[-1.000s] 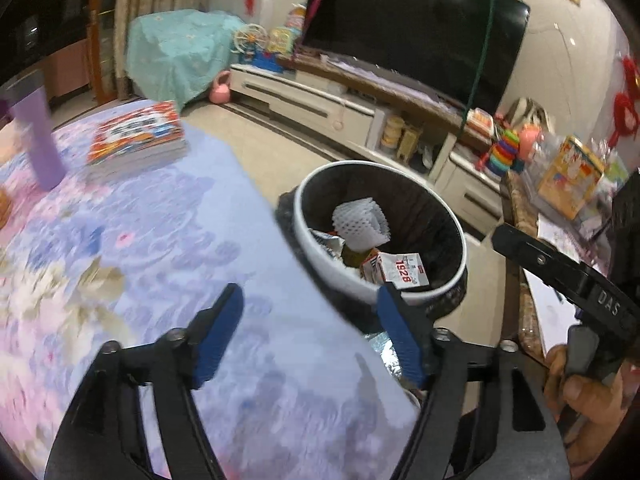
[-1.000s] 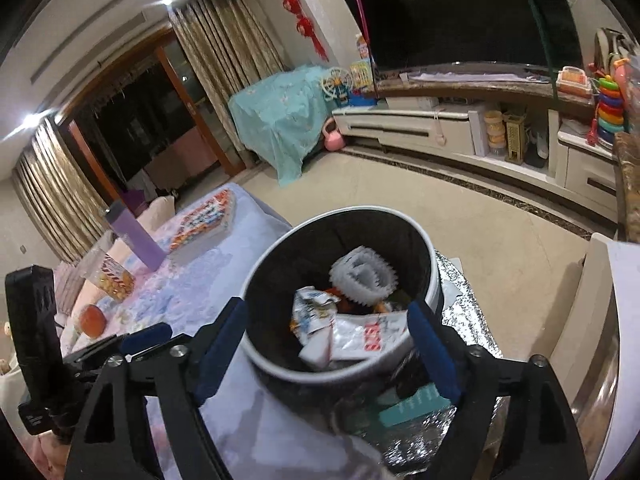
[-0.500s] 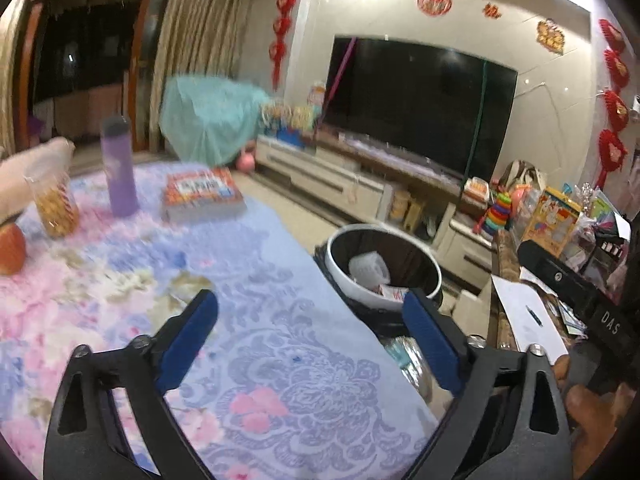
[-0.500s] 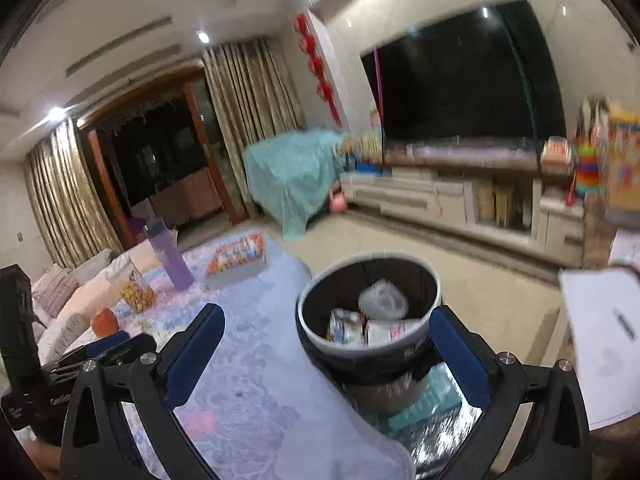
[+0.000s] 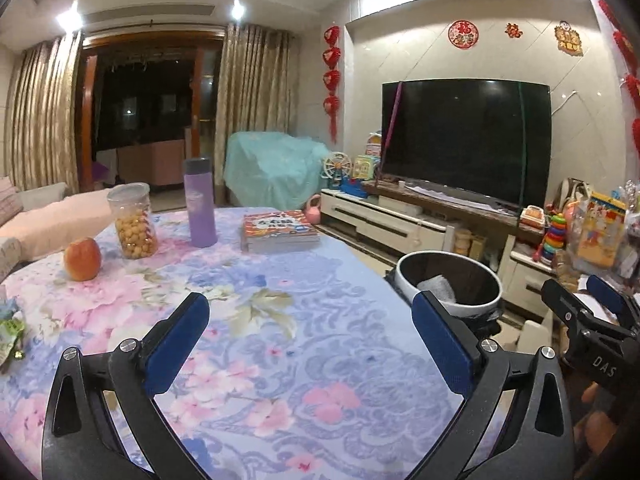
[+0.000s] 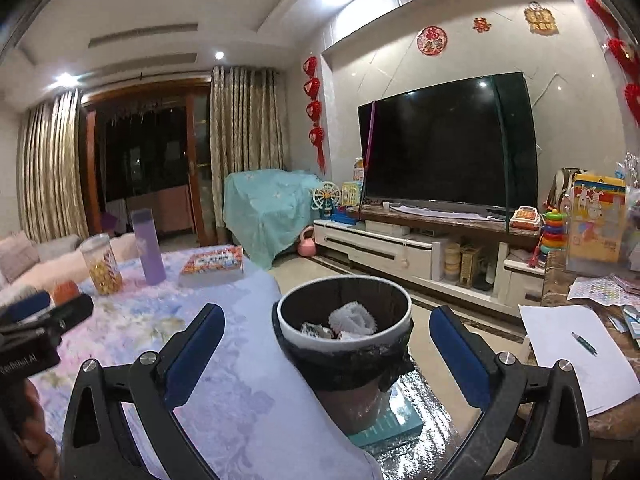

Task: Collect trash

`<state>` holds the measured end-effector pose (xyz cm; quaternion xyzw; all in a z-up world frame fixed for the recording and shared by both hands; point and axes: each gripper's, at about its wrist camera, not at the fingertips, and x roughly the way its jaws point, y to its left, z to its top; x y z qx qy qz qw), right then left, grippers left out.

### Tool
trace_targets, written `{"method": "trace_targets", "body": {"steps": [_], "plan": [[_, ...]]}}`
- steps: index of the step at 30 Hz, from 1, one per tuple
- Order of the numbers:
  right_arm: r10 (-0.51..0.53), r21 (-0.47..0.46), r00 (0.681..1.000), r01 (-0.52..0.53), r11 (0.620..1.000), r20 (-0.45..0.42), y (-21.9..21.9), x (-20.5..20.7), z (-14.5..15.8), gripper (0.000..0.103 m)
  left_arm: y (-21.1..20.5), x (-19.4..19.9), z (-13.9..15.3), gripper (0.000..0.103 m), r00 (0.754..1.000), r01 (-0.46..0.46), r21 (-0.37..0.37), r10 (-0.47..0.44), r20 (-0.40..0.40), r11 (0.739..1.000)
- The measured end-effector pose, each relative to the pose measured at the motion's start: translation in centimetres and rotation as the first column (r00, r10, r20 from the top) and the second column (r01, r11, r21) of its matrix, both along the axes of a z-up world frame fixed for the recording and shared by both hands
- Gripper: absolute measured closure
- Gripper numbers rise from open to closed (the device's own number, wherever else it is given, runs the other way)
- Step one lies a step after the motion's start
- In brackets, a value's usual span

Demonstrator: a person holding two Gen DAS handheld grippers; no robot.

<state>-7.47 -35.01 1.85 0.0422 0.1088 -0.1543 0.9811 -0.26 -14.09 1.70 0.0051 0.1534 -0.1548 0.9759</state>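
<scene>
Floral tablecloth before you; lined trash bin just off its right edge, crumpled wrappers inside. Your left gripper and right gripper have just spread wide, nothing between the pads

On the table an apple, a snack jar, a bottle and a stack of books stand along the far side — in that order from left to right — with a wrapper at the left edge. Just off the table's right end stands the trash bin with crumpled trash in it, resting on a box. Behind it the television sits on a low cabinet by the far wall — to the bin's right, a sheet of paper with a pen on it lies on a side table.
</scene>
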Motion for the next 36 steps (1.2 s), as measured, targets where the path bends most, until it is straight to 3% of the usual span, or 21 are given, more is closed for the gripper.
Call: {"method": "trace_targets", "body": {"steps": [10, 36], "plan": [[0.011, 0.012, 1.0, -0.011, 1.0, -0.006, 0.5, -0.7, -0.5, 0.0, 0.0, -0.6, -0.6, 0.0, 1.0, -0.007, 0.043, 0.007, -0.006, 0.999], [0.022, 0.012, 1.0, -0.022, 1.0, 0.011, 1.2, -1.1, -0.6, 0.0, 0.0, -1.3, -0.4, 0.0, 0.999, -0.03, 0.039, 0.029, 0.023, 0.999]]}}
